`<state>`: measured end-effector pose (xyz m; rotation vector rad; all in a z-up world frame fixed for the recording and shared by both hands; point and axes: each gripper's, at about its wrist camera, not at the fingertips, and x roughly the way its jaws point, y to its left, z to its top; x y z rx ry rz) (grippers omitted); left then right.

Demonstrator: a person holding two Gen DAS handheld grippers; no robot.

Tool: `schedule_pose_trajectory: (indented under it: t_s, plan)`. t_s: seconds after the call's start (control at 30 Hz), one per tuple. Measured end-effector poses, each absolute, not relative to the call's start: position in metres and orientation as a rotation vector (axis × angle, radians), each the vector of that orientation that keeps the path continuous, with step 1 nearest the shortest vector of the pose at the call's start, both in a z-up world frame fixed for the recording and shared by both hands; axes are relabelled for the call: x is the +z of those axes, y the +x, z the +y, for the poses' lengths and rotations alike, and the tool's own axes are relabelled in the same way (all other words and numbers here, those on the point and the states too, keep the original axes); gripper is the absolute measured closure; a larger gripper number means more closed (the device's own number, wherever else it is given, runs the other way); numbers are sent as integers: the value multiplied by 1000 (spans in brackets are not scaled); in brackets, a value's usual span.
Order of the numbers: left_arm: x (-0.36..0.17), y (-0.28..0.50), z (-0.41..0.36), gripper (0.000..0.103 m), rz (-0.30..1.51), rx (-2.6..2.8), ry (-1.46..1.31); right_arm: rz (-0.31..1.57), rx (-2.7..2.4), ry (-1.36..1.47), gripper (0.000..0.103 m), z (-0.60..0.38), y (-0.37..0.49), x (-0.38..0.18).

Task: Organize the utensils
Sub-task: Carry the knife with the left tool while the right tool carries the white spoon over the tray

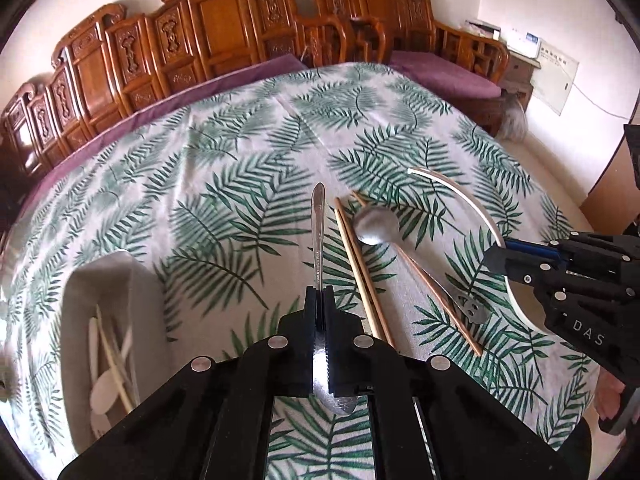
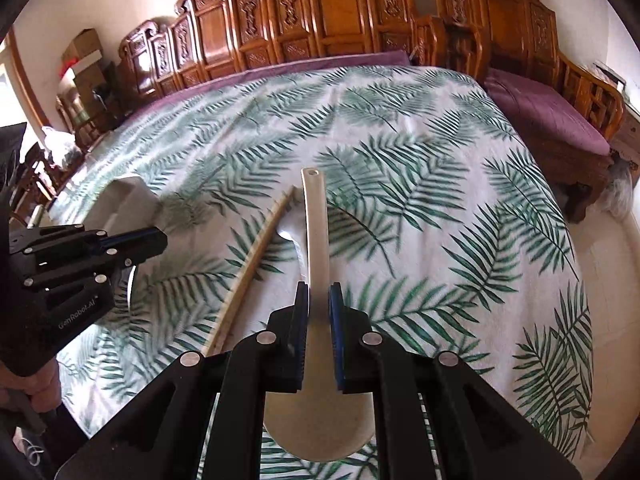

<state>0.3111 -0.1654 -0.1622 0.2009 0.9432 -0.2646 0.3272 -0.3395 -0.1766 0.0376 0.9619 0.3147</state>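
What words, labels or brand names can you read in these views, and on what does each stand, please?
"DAS" on the right claw's black body.
"GenRobot.AI" on the left claw's black body.
Stamped marks on the metal spoon's handle: too small to read.
Print on the wall panel: too blurred to read.

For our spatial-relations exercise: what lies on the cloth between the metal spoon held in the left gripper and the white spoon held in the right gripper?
In the left wrist view, wooden chopsticks and a small metal spoon lie between the metal spoon and the white spoon.
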Motion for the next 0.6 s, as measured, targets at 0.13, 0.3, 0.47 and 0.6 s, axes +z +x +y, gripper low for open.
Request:
schedule_pose_trajectory:
  t_s: [0.13,0.3,0.47,0.6]
  plan:
    - [-150,302,-156,100,919,-265,195,942,341,32,91,-329,324,-165]
    - [-138,291,-138,100,900,-258,192,925,372,19,91,-314,320,-155]
    - [-132,286,-119,100,892,-232,176,916,403,4,91,-299,313,-149]
    - [-127,281,-102,100,884,-217,167,913,426,-13,91,-287,308,-147]
